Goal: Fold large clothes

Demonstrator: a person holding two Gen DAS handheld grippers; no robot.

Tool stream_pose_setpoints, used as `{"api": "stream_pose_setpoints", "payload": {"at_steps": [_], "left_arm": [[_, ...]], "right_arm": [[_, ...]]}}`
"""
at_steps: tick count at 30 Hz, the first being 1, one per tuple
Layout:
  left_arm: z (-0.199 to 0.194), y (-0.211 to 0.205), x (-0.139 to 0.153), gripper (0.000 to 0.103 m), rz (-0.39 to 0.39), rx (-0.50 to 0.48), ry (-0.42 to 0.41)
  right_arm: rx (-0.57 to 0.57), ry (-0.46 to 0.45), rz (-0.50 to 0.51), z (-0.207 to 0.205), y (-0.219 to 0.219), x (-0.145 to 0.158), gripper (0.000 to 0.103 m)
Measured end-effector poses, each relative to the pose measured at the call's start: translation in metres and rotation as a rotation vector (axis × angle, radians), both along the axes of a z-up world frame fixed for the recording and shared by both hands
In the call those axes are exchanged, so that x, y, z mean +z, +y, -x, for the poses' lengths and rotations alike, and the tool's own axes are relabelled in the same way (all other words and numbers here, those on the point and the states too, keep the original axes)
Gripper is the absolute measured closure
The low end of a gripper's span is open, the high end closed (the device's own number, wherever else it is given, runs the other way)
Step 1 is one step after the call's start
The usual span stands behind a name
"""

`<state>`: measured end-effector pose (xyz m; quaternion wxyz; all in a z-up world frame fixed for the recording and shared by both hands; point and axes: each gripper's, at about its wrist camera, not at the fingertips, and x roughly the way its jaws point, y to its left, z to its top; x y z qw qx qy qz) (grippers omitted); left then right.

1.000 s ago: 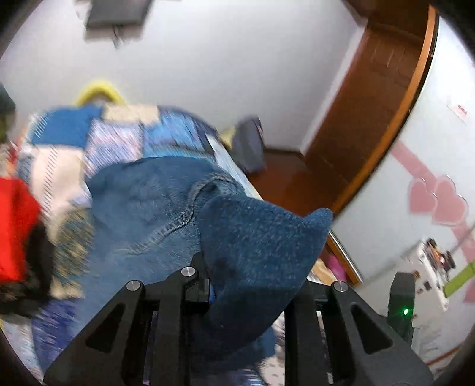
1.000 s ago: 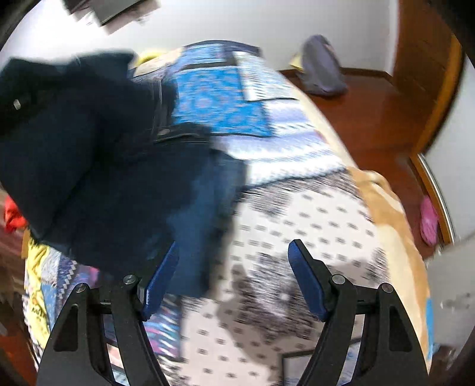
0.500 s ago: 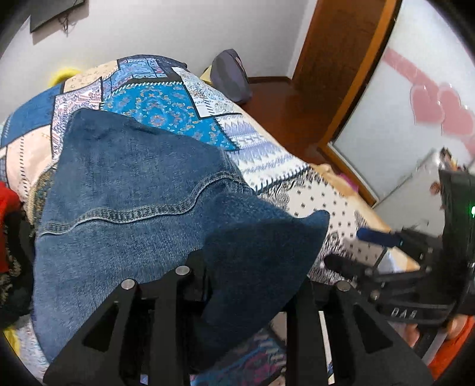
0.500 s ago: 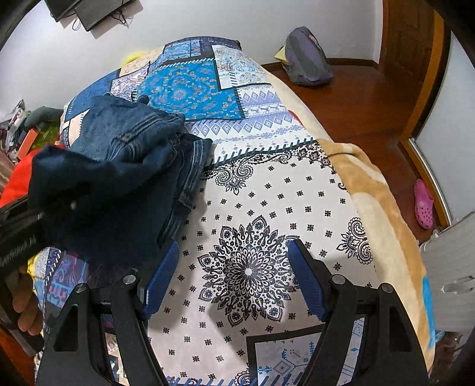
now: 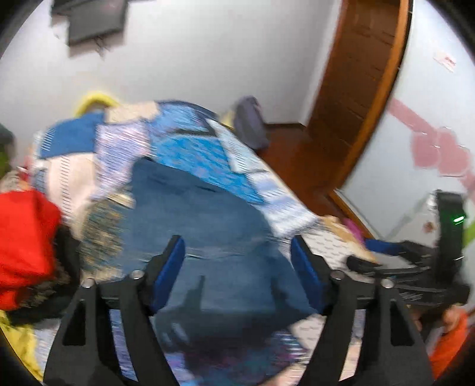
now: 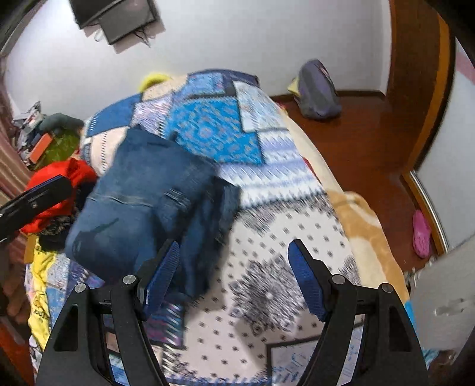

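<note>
Blue pads frame my left tongs (image 5: 237,274), and their jaws are opening with nothing pinched; the denim garment (image 5: 204,225) lies on the bed below them. My right tongs (image 6: 233,274) stand wide apart and empty over the white dotted part of the bedspread (image 6: 285,237), with the same folded denim (image 6: 142,199) just to their left, its edge reaching toward the left pad. A red garment (image 6: 59,190) sits in the clothes heap beside the denim. The patchwork bedspread runs blue, white and tan up to the white wall, where a dark screen (image 6: 118,17) hangs. Past the bed, a grey bag (image 6: 317,92) rests on the wooden floor (image 6: 371,142), near a wooden door (image 5: 356,83) and a pink slipper (image 6: 421,233). I can read no writing; much is blurred.
</note>
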<state>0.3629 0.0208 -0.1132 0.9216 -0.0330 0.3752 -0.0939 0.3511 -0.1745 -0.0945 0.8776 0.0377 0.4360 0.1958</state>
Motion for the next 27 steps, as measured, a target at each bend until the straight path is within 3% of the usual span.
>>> {"api": "stream_pose_setpoints", "payload": {"at_steps": [3, 6, 12, 14, 17, 20, 27], "left_arm": [[-0.001, 0.030, -0.013, 0.023, -0.093, 0.079, 0.021], [-0.003, 0.050, -0.040, 0.023, -0.129, 0.104, 0.094], [0.008, 0.069, -0.086, 0.021, -0.191, 0.131, 0.197], [0.013, 0.072, -0.095, 0.018, -0.196, 0.134, 0.187], [0.017, 0.079, -0.102, 0.014, -0.170, 0.136, 0.180], [0.022, 0.084, -0.103, 0.014, -0.129, 0.141, 0.186], [0.036, 0.087, -0.097, 0.014, -0.116, 0.132, 0.182]], "right_arm": [[0.044, 0.008, -0.012, -0.003, 0.021, 0.006, 0.030], [0.093, 0.026, -0.017, -0.007, 0.047, 0.000, 0.030], [0.114, 0.169, 0.083, -0.016, 0.073, -0.053, 0.030], [0.118, 0.203, 0.080, -0.018, 0.070, -0.072, 0.030], [0.094, 0.203, 0.039, -0.016, 0.057, -0.082, 0.021], [0.095, 0.198, 0.027, -0.012, 0.050, -0.084, 0.021], [0.101, 0.142, 0.049, 0.005, 0.043, -0.073, 0.021]]}}
